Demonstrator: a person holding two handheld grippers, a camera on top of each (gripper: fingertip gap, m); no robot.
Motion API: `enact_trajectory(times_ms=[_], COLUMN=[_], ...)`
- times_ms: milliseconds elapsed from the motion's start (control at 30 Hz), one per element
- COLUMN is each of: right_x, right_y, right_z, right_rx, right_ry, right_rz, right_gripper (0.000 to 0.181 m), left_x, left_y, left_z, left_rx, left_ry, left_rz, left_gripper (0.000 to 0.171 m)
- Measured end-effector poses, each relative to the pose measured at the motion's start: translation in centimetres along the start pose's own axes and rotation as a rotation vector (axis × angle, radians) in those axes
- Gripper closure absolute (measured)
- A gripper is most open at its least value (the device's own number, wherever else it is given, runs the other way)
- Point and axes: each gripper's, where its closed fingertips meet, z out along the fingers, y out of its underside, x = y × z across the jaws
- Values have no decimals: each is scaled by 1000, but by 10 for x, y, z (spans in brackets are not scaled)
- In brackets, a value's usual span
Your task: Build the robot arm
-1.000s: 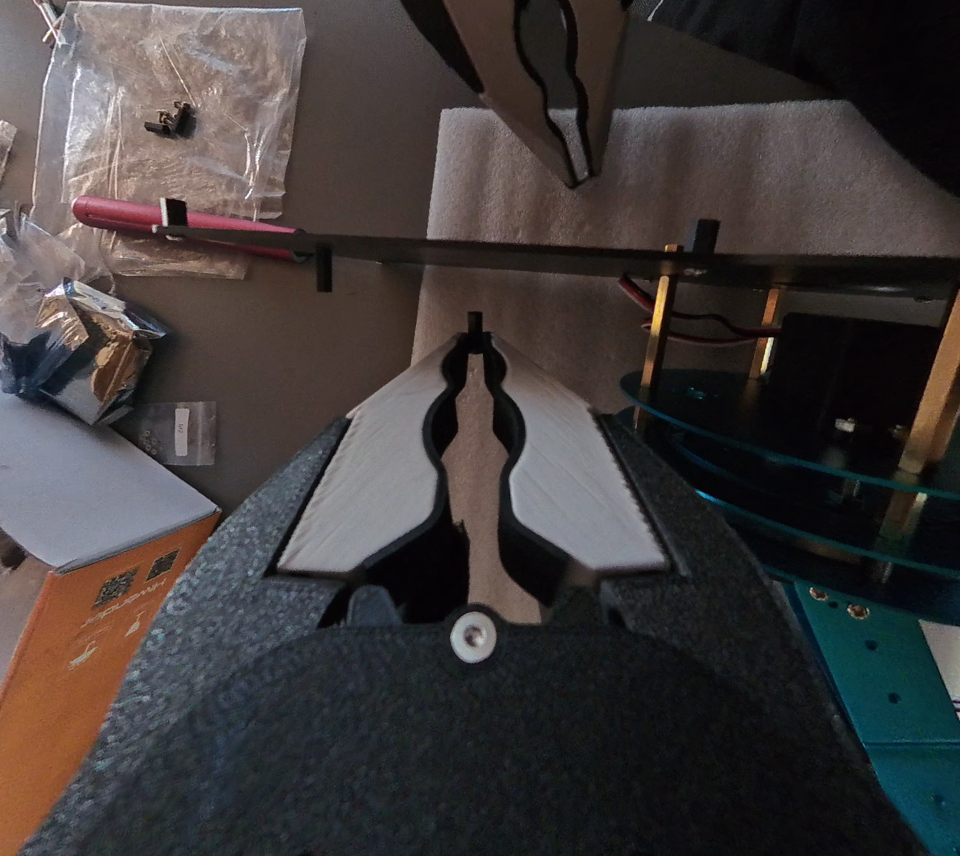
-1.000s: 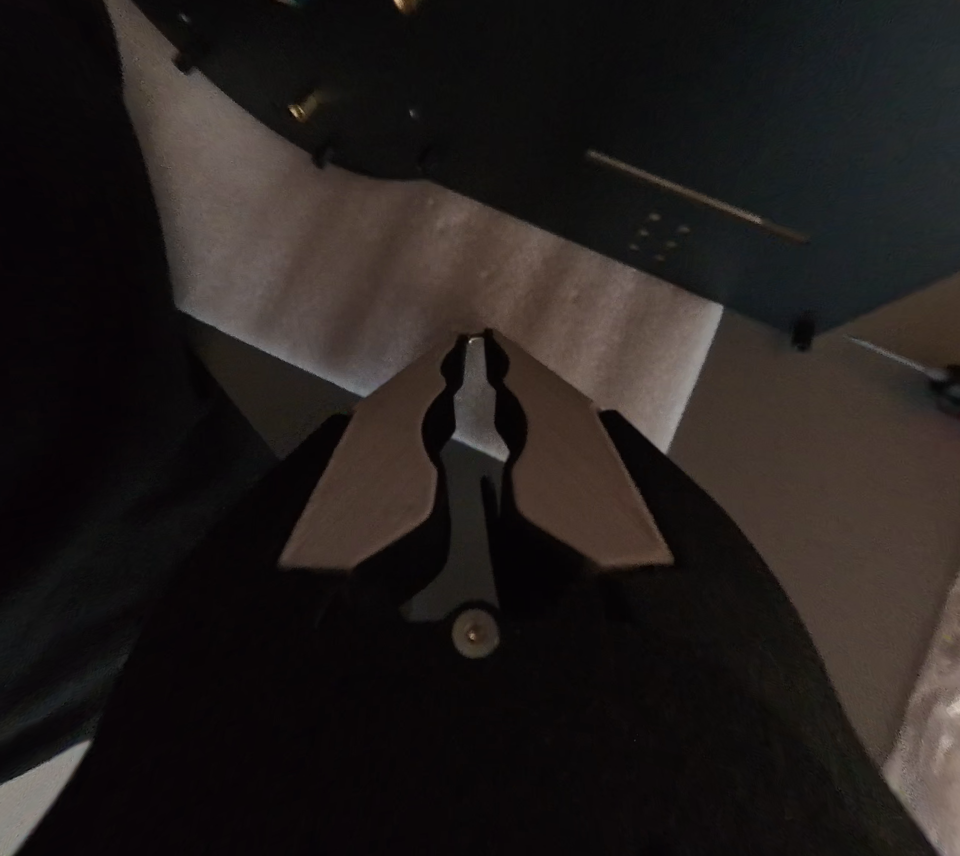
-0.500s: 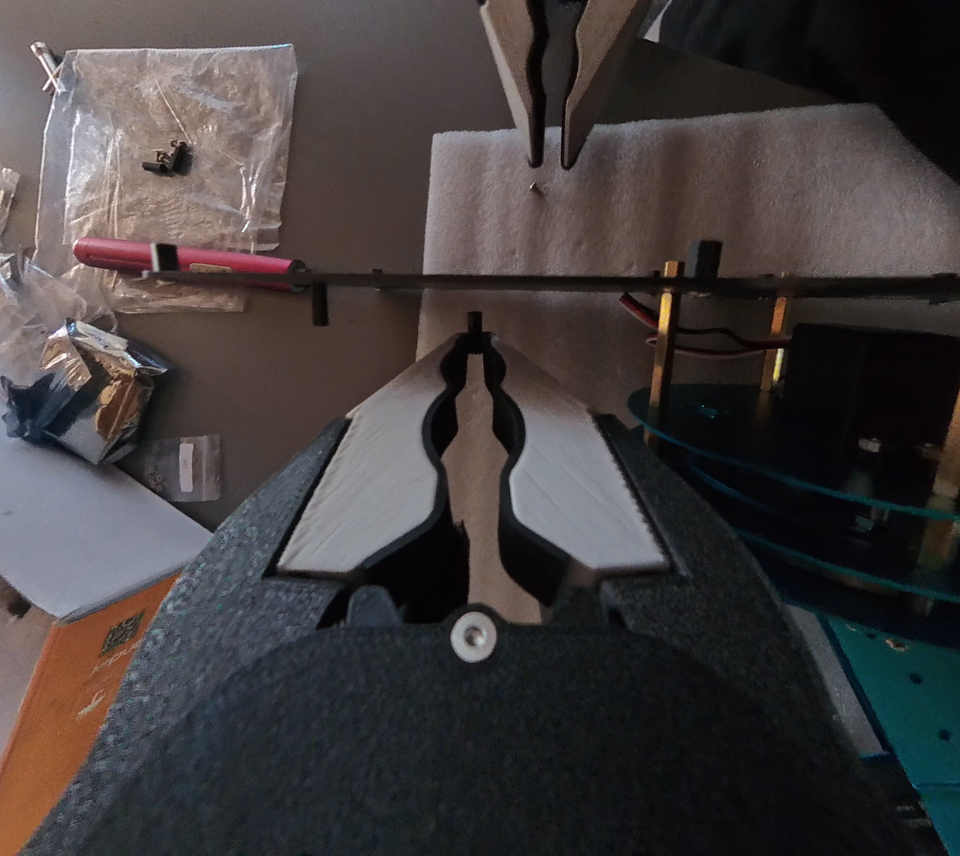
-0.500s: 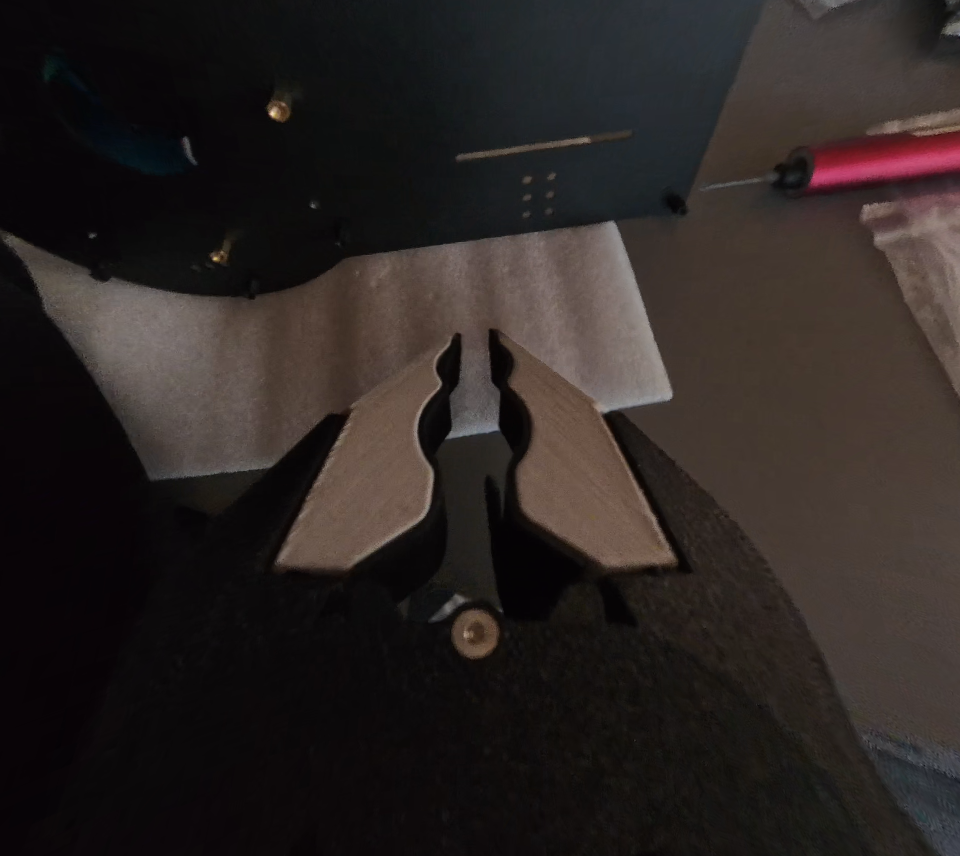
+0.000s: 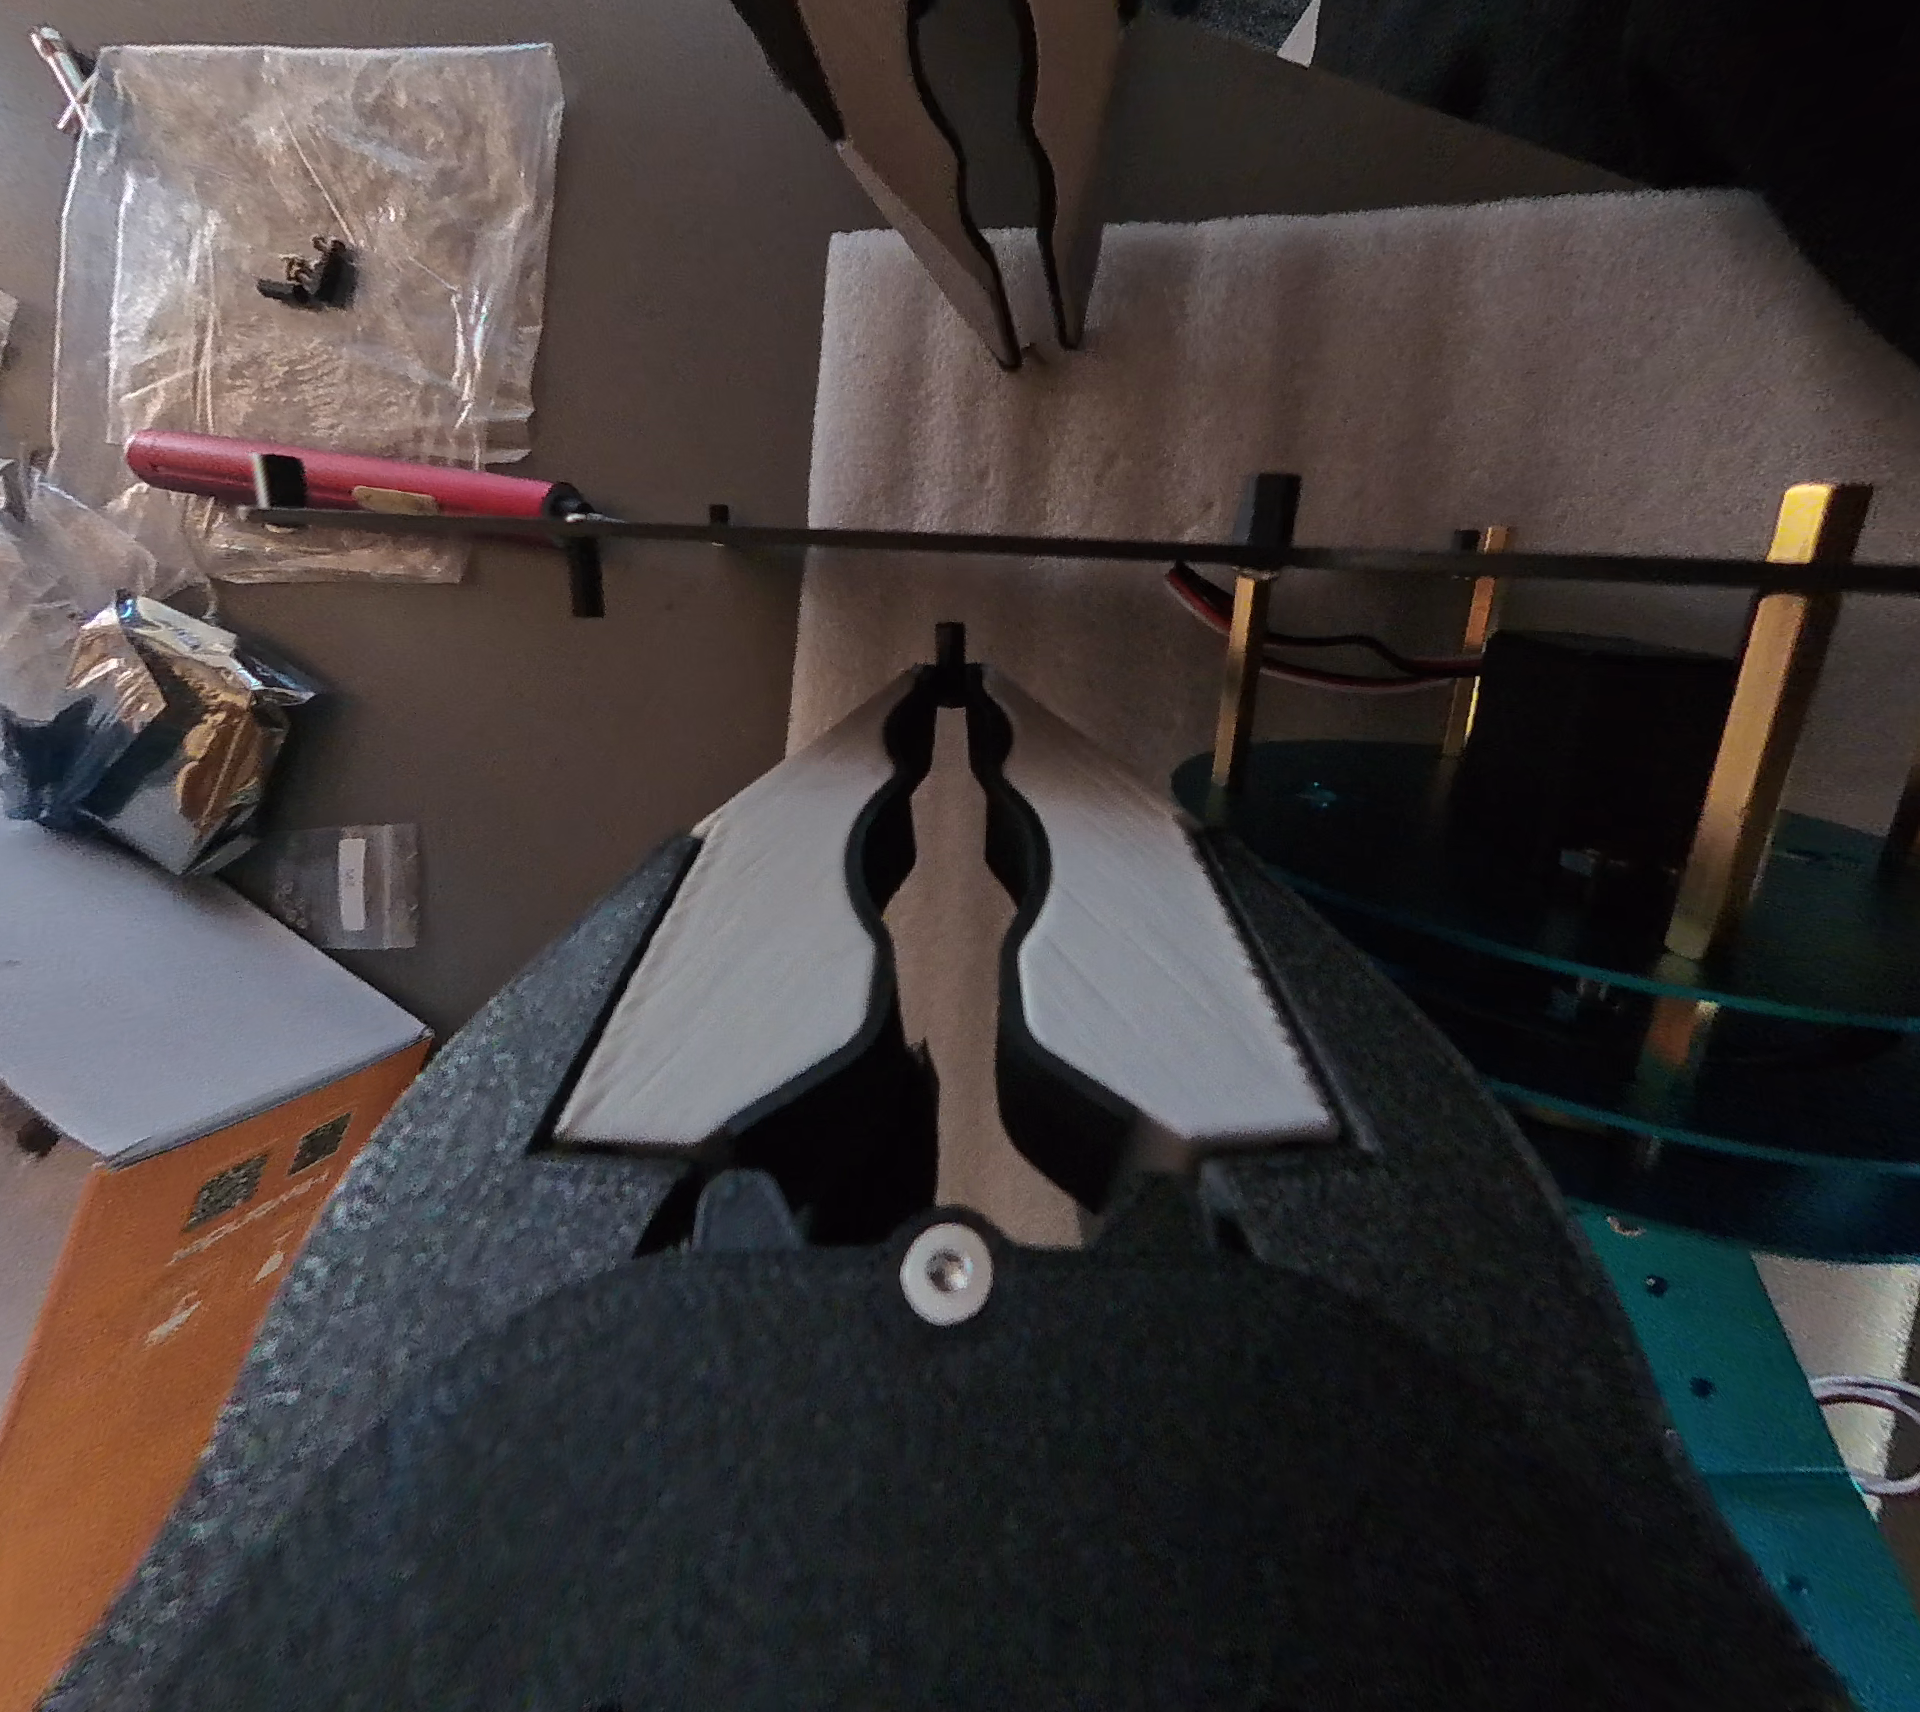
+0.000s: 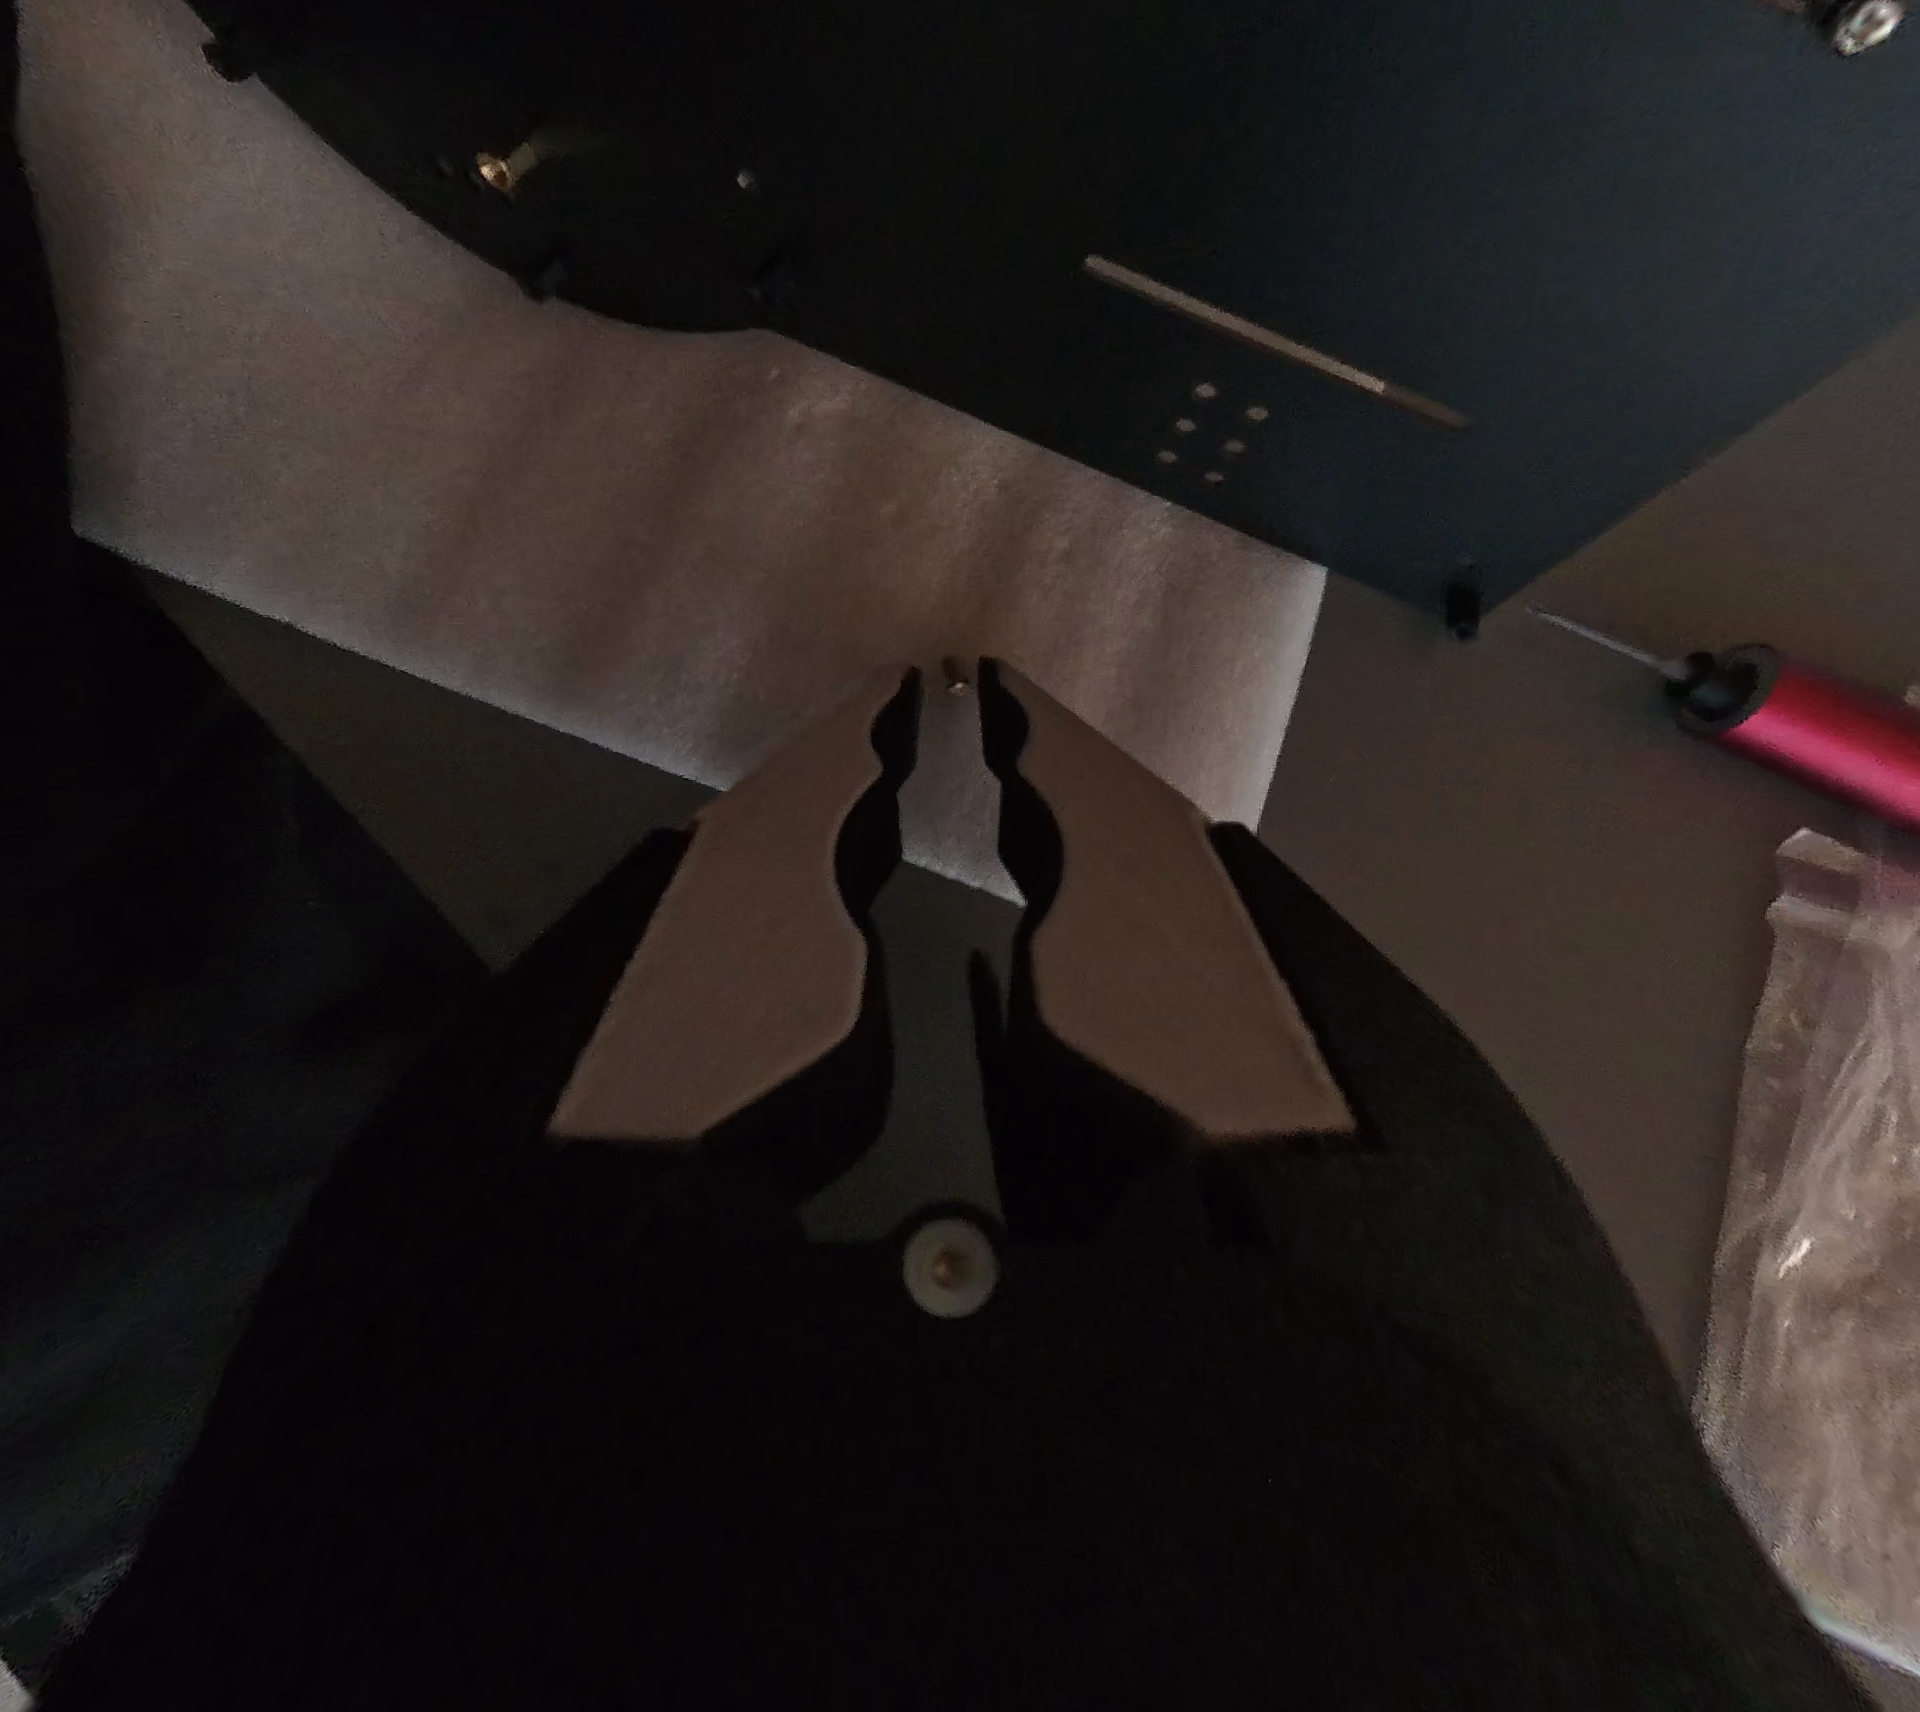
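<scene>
My left gripper pinches a small black peg; my right gripper, fingertips slightly apart, straddles a tiny brass screw on white foam.

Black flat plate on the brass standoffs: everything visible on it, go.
The thin matte black flat plate, rigid-looking, has one curved and one square end, two narrow slots, a cluster of small holes and edge screws. It sits level atop brass standoffs over teal discs, overhanging white foam sheet. The left gripper pinches a small black peg beneath it.
</scene>
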Motion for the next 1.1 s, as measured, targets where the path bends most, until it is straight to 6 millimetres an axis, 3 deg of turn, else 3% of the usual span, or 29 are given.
enact_trajectory(times_ms=[233, 567, 633, 767, 867, 1100], right_x=[-1, 7, 14, 25, 28, 35], right_y=[1, -2, -13, -63, -88, -102], right_z=[-2, -3, -10, -28, -28, -18], right_rx=[65, 78, 99, 235, 263, 241], right_ry=[-75, 24, 92, 195, 234, 264], right_rz=[89, 140, 157, 196, 226, 242], right_gripper=[172, 181, 181, 181, 181, 181], left_x=[0, -6, -8, -9, -9, -9], left_y=[-7, -12, -13, -14, -14, -15], left_z=[-2, -1, -1, -1, -2, -3], left_rx=[17, 31, 42, 54, 59, 60], left_ry=[-12, -11, -11, -11, -16, -23], left_rz=[1, 2, -4, -17, -17, 2], left_gripper=[167, 167, 167, 167, 167, 167])
